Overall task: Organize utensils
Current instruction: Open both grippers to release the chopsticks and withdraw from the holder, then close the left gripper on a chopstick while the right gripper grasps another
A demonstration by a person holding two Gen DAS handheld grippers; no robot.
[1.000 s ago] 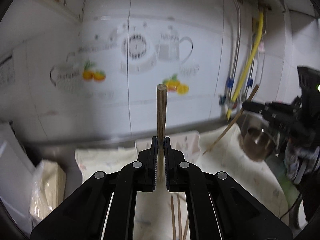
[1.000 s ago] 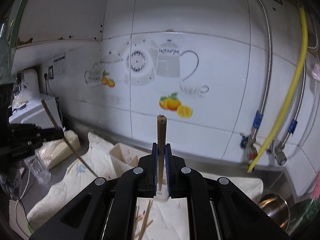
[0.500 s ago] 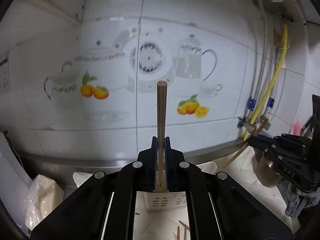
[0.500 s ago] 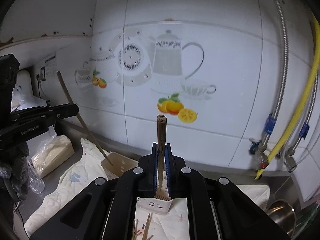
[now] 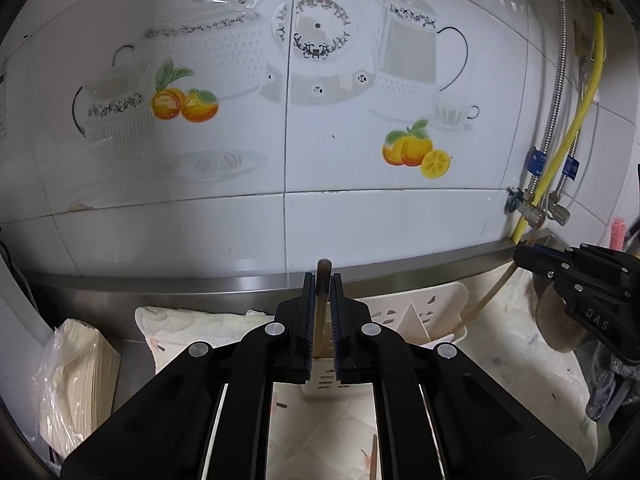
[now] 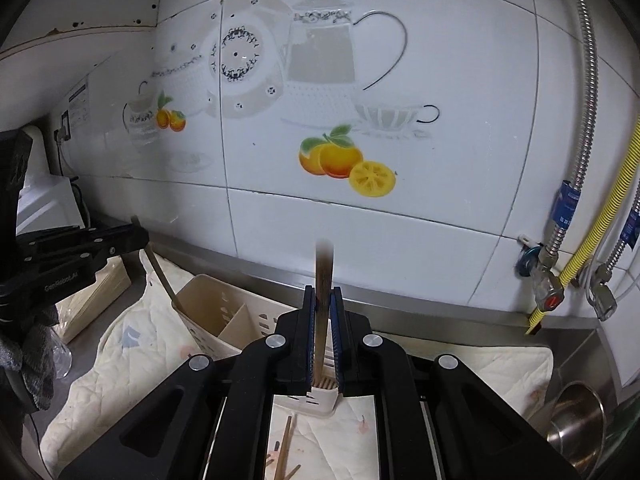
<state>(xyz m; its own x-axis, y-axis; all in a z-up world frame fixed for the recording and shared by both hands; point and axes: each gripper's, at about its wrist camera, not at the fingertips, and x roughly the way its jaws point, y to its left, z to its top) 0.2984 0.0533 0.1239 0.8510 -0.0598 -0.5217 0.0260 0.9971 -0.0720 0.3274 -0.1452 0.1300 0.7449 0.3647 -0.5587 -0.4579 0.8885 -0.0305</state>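
Wooden chopsticks (image 6: 285, 450) lie loose on the quilted cloth (image 6: 132, 352) at 6 o'clock in the right wrist view, nearest the camera. Just beyond, the right gripper (image 6: 323, 322) is parted around an upright chopstick (image 6: 322, 304), jaws slightly apart from it, its lower end down in the cream divided holder (image 6: 224, 320). At 9 o'clock the left gripper (image 5: 322, 312) appears side-on, its own chopstick (image 5: 320, 316) slanting into the holder's far compartment; its jaws too stand a little off the stick. A steel cup (image 6: 576, 428) sits on the worktop (image 6: 560, 330) at 4 o'clock. The tiled wall (image 6: 400, 220) rises behind.
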